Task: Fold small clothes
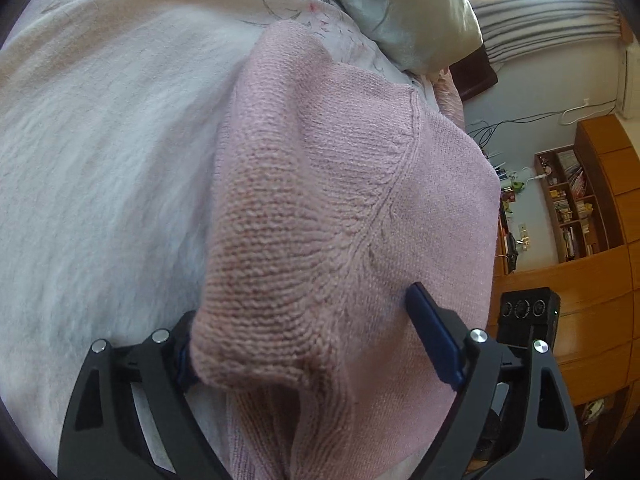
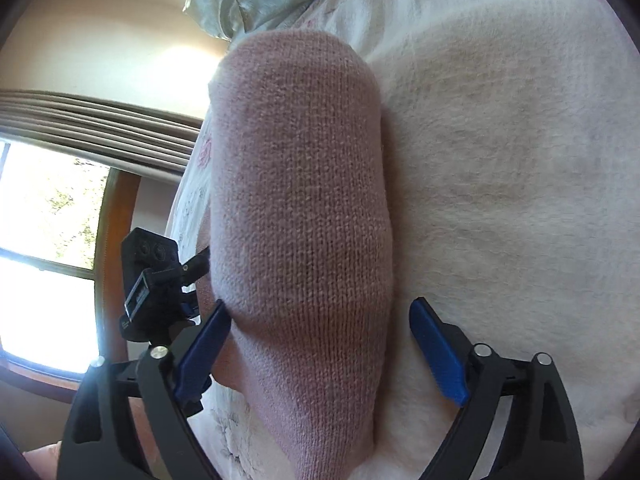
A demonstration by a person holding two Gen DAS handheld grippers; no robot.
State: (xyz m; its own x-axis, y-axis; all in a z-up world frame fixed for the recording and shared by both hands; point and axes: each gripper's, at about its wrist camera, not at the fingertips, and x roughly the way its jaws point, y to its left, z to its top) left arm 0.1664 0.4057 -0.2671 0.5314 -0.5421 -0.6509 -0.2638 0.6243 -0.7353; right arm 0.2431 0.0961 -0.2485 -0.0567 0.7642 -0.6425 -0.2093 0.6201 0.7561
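One pink sweater point(image 1: 344, 184) is lying on the bed point(image 1: 92, 168), over a white blanket. The left tongs point(image 1: 320, 344) are standing wide around a sleeve fold, and the right tongs point(image 2: 320, 344) are standing wide around another fold. Neither is pinching yet. I think each should be closing on the thick edge, then lifting together, slowly, keeping the fold flat. One pillow point(image 1: 400, 4) is sitting behind.
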